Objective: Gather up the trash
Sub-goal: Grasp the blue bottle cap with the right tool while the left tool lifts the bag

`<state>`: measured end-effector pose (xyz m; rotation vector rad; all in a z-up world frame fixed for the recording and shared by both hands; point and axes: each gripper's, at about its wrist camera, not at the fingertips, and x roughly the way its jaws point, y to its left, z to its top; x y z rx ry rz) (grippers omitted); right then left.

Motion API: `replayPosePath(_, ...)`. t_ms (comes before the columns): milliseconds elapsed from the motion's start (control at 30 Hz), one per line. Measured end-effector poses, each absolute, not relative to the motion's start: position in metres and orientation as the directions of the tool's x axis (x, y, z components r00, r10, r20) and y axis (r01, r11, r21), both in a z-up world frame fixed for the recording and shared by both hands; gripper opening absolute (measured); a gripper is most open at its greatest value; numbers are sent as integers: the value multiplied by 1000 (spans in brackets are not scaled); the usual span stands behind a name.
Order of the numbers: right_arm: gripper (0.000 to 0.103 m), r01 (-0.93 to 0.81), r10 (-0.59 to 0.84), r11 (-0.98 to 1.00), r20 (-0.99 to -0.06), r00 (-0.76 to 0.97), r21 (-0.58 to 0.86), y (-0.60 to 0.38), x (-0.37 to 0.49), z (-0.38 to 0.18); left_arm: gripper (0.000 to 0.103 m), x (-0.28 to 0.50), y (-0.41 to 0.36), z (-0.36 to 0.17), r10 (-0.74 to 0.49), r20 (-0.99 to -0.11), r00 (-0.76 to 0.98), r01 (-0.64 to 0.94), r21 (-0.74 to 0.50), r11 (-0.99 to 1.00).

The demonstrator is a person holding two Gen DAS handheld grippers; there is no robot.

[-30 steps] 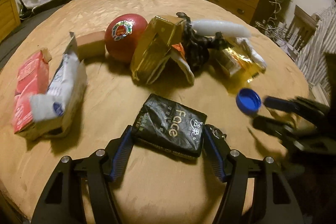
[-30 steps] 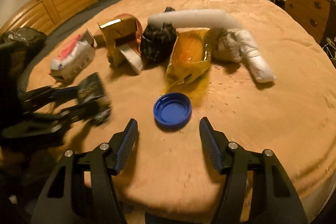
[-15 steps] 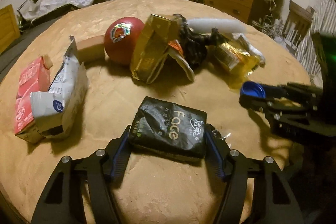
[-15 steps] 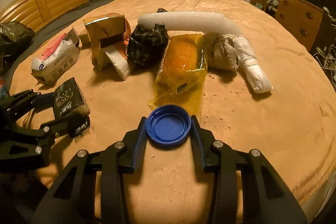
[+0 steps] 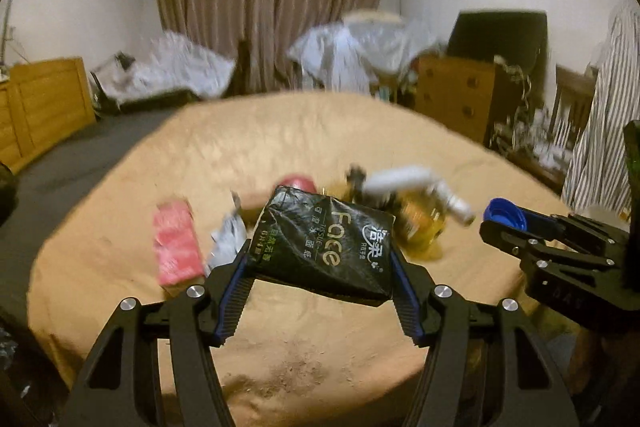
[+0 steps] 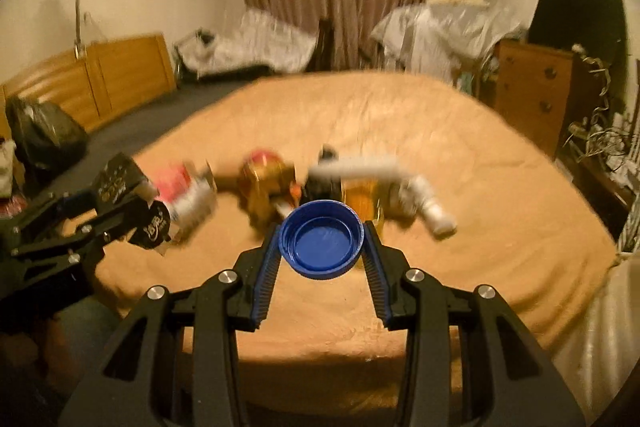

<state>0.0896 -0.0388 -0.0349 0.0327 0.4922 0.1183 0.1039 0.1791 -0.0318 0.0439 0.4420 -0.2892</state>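
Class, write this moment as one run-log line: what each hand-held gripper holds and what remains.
left hand-held gripper: shut on tissue pack | right hand-held gripper: shut on blue cap | both lifted | table: other litter remains

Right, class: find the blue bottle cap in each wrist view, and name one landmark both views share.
Left wrist view: the blue bottle cap sits at right of centre, at the tip of the right gripper.
Right wrist view: the cap is central, open side towards the camera, gripped on both sides.
Shared landmark: the white foam tube on the table behind.
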Motion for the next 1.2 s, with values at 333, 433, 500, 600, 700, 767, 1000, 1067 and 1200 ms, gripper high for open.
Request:
replayPosePath(333,39,-65,67,998,-244,967,13,-27,22,33,65,7,186,46,-255,-189,948,246,-67,967)
replayPosePath(433,39,-73,74,997,-237,969,13,-24,21,34,65,-15,182,57,-259,-151,954,252,-66,965)
replayPosePath(500,39,-73,75,997,-236,969,16,-24,21,34,65,-27,178,60,-248,-142,958,243,-55,968)
replayPosePath(600,39,-76,77,997,-240,968,13,-23,22,31,65,-29,175,60,-237,-162,958,232,-50,972)
replayPosePath(700,39,-79,80,997,-246,966,13,-23,22,30,65,-26,174,59,-232,-174,957,227,-51,973)
replayPosePath(767,39,-81,81,997,-250,965,12,-19,21,29,65,-27,170,59,-236,-179,955,231,-48,972)
replayPosePath(1000,39,-68,69,998,-254,965,9,-25,22,30,65,-3,165,56,-247,-207,947,240,-58,969)
replayPosePath(1067,39,-56,56,998,-259,964,5,-29,23,30,65,6,163,57,-255,-212,943,247,-62,967)
replayPosePath(1200,39,-11,13,1000,-267,964,7,-51,24,35,65,22,145,59,-295,-227,928,290,-54,955)
